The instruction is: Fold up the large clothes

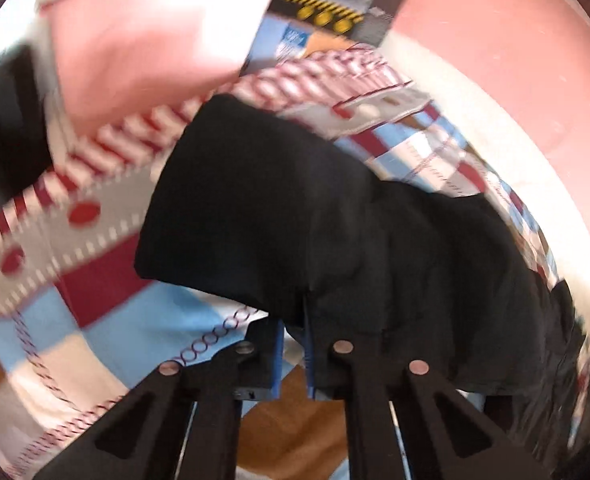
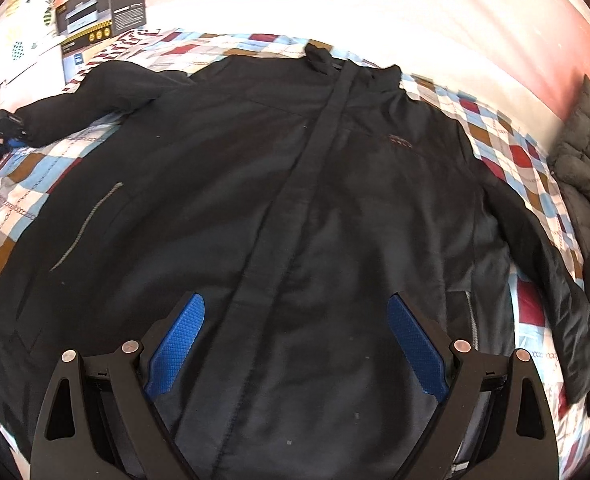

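While motion blurs the sleeve (image 1: 275, 200), left tongs (image 1: 293, 354) clench its cuff; right tongs (image 2: 295, 344) gape.

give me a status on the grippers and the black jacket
Left gripper shut on black jacket's sleeve cuff. Right gripper open, above black jacket, flat on patchwork quilt. Nothing in the way.

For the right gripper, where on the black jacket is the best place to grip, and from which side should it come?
Probably the cuff end of the free sleeve, which lies along the black jacket on the picture's right. Come from the outer side, over the quilt: there the sleeve's edge is exposed and thin enough for open jaws. The right gripper hangs open over the flat front, where no edge offers itself.
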`<state>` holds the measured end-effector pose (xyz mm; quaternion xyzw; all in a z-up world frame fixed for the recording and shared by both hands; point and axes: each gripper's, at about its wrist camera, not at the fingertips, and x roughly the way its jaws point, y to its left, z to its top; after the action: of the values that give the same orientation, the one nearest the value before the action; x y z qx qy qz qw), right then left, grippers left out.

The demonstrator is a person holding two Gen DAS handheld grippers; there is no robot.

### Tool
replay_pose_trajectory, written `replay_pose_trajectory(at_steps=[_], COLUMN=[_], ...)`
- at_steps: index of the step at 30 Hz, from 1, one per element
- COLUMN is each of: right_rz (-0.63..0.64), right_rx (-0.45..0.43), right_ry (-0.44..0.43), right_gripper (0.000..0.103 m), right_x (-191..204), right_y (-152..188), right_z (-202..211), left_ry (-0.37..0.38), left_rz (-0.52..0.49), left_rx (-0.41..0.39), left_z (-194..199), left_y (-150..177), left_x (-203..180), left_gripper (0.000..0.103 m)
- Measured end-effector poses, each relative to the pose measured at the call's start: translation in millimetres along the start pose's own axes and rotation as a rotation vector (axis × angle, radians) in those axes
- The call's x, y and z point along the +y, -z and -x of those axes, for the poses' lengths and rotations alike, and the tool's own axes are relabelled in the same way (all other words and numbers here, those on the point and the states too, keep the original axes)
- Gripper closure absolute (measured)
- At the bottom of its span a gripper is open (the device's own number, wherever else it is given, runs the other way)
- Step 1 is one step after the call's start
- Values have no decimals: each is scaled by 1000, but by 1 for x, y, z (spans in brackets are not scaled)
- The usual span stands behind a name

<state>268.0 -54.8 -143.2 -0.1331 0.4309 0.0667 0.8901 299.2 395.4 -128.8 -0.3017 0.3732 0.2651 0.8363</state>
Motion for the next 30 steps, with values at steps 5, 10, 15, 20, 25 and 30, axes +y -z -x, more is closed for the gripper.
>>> replay_pose_trajectory(at_steps=[5, 10, 15, 20, 25, 30], right_rz=[-25, -75, -125, -191, -248, -283], right_rx=[11, 7, -5, -9, -6, -2], right_ry=[2, -5, -7, -16, -11, 20], right_gripper=[10, 10, 10, 10, 10, 10], right_x=[-12, -27, -42, -61, -83, -107], right_y=[8, 17, 27, 40, 55, 66], right_z=[-1, 4, 12, 16, 19, 20], left_ry=[66, 170, 313, 417, 507, 556], left_rz=[-123, -269, -393, -547, -662, -744], left_rx=[-93, -186, -224, -224, -140, -11], left_z=[63, 128, 180, 200, 183, 140], left_y=[-22, -41, -41, -15, 47, 121], left_x=[-33, -101, -179, -281, -362, -424], left_gripper=[98, 98, 98, 98, 99, 99])
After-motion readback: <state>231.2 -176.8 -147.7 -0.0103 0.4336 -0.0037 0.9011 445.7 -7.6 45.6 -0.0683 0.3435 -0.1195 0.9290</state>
